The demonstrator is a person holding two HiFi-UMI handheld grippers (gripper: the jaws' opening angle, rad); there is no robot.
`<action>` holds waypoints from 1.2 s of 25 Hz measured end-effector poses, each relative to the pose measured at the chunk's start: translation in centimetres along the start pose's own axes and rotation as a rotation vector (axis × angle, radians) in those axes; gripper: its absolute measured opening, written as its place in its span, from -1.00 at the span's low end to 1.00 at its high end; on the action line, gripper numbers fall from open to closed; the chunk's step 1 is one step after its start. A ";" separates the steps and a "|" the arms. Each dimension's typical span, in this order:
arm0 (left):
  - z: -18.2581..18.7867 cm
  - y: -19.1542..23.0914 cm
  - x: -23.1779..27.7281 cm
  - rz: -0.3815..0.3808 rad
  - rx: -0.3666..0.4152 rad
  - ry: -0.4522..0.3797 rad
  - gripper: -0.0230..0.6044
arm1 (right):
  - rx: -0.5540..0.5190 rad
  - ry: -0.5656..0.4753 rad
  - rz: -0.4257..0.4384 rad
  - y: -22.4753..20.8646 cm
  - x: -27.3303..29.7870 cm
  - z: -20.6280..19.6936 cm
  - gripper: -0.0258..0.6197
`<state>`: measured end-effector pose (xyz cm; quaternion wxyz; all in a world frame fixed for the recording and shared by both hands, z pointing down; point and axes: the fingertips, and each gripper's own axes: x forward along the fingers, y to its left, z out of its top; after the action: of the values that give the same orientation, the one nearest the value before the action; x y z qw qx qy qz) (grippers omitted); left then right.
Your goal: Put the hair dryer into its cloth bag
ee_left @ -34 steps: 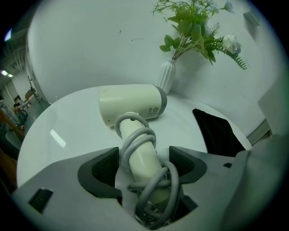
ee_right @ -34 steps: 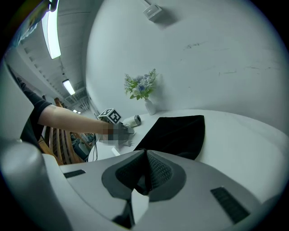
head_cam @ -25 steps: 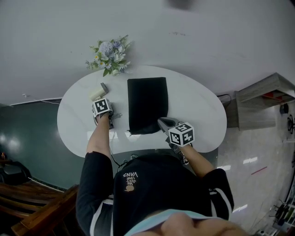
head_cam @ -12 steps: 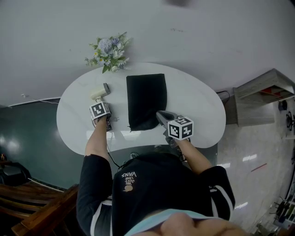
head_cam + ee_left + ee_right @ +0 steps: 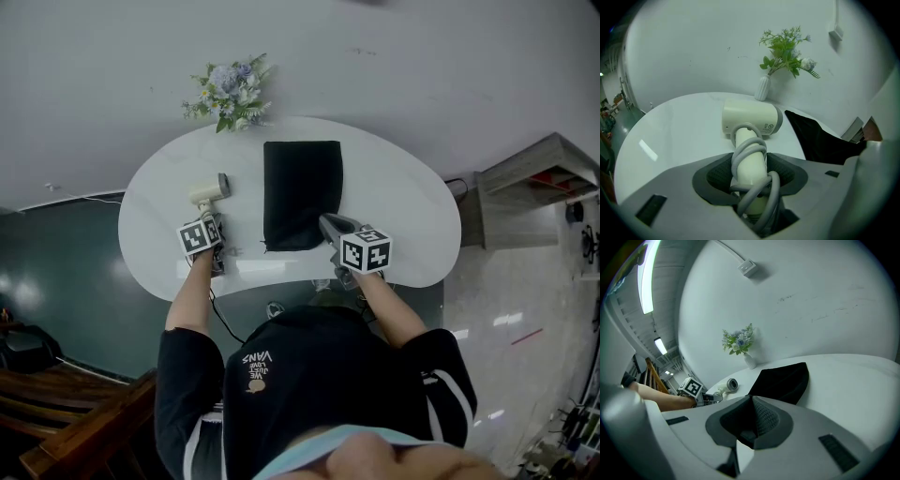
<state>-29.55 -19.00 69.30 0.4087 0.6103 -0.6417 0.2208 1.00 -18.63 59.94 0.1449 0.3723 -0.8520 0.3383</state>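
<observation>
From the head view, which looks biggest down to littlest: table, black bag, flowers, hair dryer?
1. table
2. black bag
3. flowers
4. hair dryer, though its handle is partly hidden

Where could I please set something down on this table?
The widest bare patch is the right end of the table, between the cloth bag and the rim. A smaller one lies left of the hair dryer. It is crowded between dryer and bag.

- The cloth bag point(image 5: 302, 192) lies on the table point(image 5: 403, 216), near its middle.
- The hair dryer point(image 5: 211, 192) lies at the bag's nine o'clock, near but apart.
- The vase of flowers point(image 5: 230, 86) stands at eleven o'clock, on the table's far edge.
</observation>
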 end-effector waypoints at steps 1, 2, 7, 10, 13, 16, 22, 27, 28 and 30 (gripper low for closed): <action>-0.3 -0.1 -0.6 -0.015 0.002 -0.013 -0.16 | 0.003 -0.005 -0.005 0.1 0.0 -0.2 -0.77; -0.6 -0.3 -1.2 -0.033 0.006 -0.026 -0.16 | 0.008 -0.010 -0.011 0.3 -0.1 -0.4 -0.77; -2.6 -1.4 -4.6 -0.125 0.045 -0.072 -0.16 | 0.042 -0.036 -0.043 0.9 0.2 -1.6 -0.77; -4.4 -2.2 -6.5 -0.179 0.085 -0.078 -0.16 | 0.074 -0.056 -0.056 1.3 0.6 -2.1 -0.77; -6.6 -3.1 -8.5 -0.222 0.135 -0.081 -0.16 | 0.093 -0.076 -0.070 1.7 0.7 -2.7 -0.77; -8.8 -4.2 -10.1 -0.254 0.193 -0.081 -0.16 | 0.108 -0.094 -0.079 2.1 0.8 -3.0 -0.77; -13.6 -7.1 -11.8 -0.339 0.265 -0.045 -0.16 | 0.129 -0.119 -0.091 2.6 0.8 -3.6 -0.77; -17.0 -9.9 -12.2 -0.402 0.302 -0.006 -0.16 | 0.131 -0.127 -0.095 3.1 0.7 -4.0 -0.77; -17.5 -10.6 -12.1 -0.414 0.309 0.003 -0.16 | 0.130 -0.127 -0.092 3.2 0.7 -4.2 -0.77; -18.5 -11.8 -11.9 -0.435 0.319 0.019 -0.16 | 0.123 -0.123 -0.087 3.5 0.5 -4.5 -0.77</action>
<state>-14.42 0.78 67.77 0.3512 0.7885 -0.4486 0.2318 -1.97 -14.06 61.85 0.0838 0.4371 -0.8199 0.3600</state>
